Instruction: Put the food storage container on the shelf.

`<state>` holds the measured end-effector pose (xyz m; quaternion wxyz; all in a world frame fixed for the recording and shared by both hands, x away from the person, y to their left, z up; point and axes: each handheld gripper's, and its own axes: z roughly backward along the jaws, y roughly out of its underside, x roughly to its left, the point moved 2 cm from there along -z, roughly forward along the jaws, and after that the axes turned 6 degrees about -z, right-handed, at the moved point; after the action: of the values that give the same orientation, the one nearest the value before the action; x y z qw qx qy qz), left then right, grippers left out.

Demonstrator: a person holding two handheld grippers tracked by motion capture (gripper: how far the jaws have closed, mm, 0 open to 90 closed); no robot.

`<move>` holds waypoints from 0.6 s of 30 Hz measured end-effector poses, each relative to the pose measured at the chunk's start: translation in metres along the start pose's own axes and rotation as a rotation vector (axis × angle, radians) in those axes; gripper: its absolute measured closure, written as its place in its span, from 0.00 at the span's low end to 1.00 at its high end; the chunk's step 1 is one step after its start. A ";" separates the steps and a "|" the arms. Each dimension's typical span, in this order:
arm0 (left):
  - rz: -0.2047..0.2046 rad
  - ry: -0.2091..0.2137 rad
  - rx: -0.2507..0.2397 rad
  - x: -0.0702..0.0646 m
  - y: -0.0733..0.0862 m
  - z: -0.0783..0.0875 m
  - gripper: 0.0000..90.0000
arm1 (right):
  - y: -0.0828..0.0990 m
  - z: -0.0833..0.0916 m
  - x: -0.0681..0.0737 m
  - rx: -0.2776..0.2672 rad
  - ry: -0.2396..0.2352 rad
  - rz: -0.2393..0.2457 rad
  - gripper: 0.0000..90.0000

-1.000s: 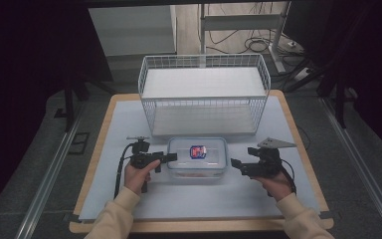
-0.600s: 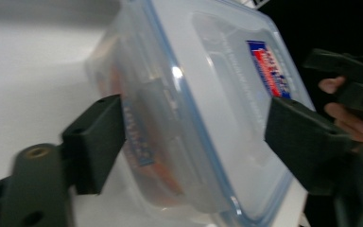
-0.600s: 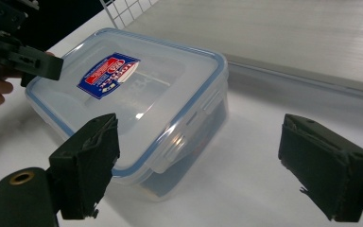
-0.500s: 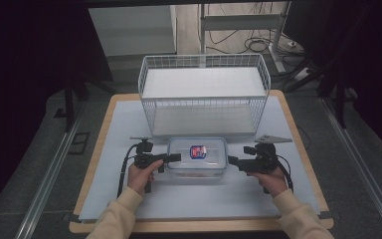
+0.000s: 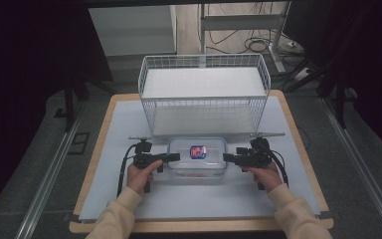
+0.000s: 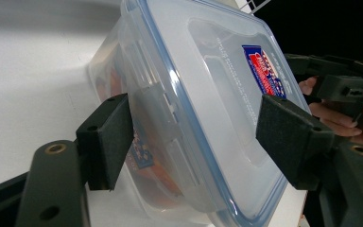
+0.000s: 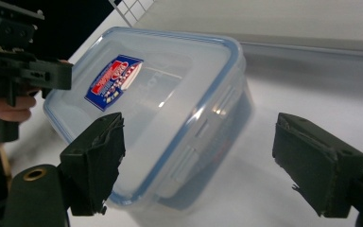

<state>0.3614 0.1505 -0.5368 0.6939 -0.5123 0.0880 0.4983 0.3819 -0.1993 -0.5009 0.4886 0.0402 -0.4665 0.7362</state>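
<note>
Centrally between the two claws sits a clear plastic container (image 5: 197,156) with a blue-rimmed lid and a red-and-blue label (image 5: 197,151), resting on the white mat of the table (image 5: 298,196). From the high view, the left claw (image 5: 173,157) points at the container's left end and the right claw (image 5: 228,158) at its right end, each held in a hand (image 5: 140,175) coming up from the near edge. In the left gripper view the left claw (image 6: 196,137) straddles the short end of the container (image 6: 203,109): one pad lies against or just beside the side wall by the latch flap (image 6: 163,123), the other over the lid, apart from it, so the jaws stand open around the end and have just been closing. In the right gripper view the right claw (image 7: 198,156) is likewise open and has just been closing, with the container's corner (image 7: 179,156) between its pads; the pad over the lid lies close to it, the other stands well clear over bare mat. Beyond the container, farther from both claws, stands a white wire basket (image 5: 204,92).
</note>
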 end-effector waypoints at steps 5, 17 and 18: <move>0.001 0.001 -0.001 0.000 0.000 0.000 0.32 | -0.001 -0.013 -0.001 0.038 -0.025 -0.036 0.20; 0.004 0.000 -0.008 0.000 0.001 0.000 0.32 | -0.001 -0.027 -0.009 0.092 -0.123 -0.124 0.28; 0.001 0.000 -0.006 0.000 0.001 0.000 0.32 | -0.001 -0.028 -0.009 0.097 -0.142 -0.132 0.29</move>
<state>0.3607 0.1508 -0.5376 0.6922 -0.5142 0.0868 0.4990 0.3982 -0.1853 -0.5210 0.4994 0.1462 -0.4602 0.7194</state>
